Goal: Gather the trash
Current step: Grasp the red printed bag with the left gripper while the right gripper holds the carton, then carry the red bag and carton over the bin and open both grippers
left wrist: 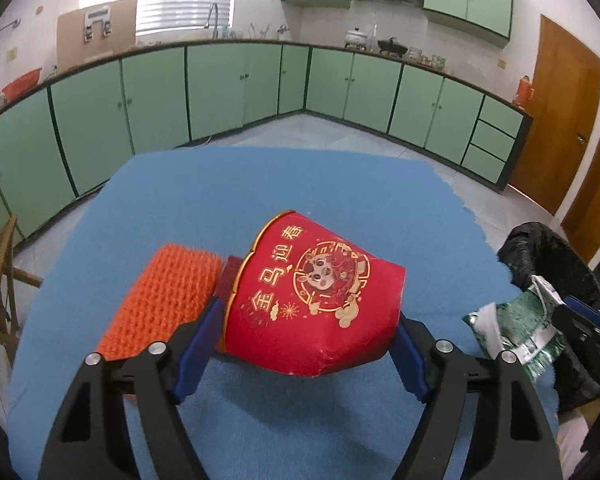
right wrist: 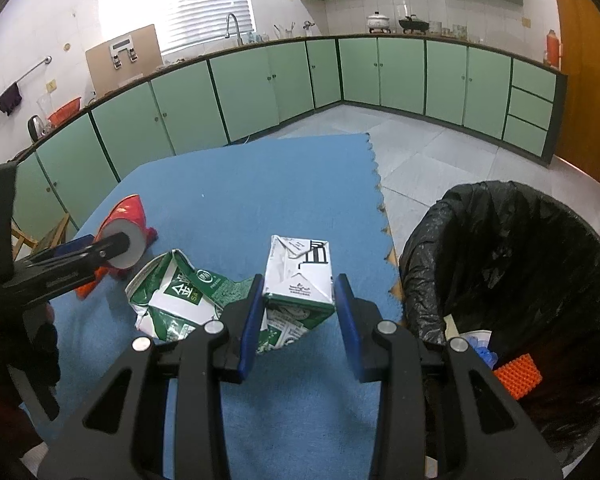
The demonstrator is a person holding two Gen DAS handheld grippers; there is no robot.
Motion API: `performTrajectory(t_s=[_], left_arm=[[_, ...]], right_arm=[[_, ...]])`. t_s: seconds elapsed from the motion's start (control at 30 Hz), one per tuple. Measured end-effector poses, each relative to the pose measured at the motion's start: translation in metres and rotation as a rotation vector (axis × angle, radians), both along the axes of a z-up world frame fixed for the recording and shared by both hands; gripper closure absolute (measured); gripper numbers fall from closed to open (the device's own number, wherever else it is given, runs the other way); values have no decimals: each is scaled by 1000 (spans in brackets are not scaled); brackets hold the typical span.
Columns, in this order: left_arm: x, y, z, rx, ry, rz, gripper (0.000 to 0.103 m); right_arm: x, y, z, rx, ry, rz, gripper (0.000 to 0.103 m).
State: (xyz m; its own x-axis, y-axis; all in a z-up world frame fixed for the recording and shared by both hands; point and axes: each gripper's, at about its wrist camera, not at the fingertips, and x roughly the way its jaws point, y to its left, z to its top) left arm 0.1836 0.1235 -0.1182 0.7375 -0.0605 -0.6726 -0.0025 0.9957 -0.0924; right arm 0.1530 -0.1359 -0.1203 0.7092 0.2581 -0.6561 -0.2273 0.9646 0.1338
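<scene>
My left gripper point(left wrist: 308, 340) is shut on a red paper cup point(left wrist: 316, 300) with gold print, lying on its side on the blue mat point(left wrist: 260, 200). An orange mesh sponge point(left wrist: 164, 300) lies just left of the cup. My right gripper point(right wrist: 298, 320) is closed around a green-and-white milk carton point(right wrist: 298, 276) on the mat; both pads touch its sides. A second, crumpled green carton point(right wrist: 176, 296) lies to its left. The left gripper and red cup point(right wrist: 126, 216) show at the left of the right wrist view.
A bin lined with a black bag point(right wrist: 512, 264) stands right of the mat, holding an orange sponge point(right wrist: 518, 376) and other scraps. Green kitchen cabinets point(right wrist: 260, 80) ring the tiled floor. A wooden stool point(left wrist: 0, 280) stands left of the mat.
</scene>
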Motion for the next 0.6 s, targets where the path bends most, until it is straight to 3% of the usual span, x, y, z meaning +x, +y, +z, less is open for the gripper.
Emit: performTrajectory(t_s=[0.6], left_arm=[[-40, -40, 59, 5, -101, -81, 27]], right_arm=[[-36, -37, 55, 2, -111, -29, 69]])
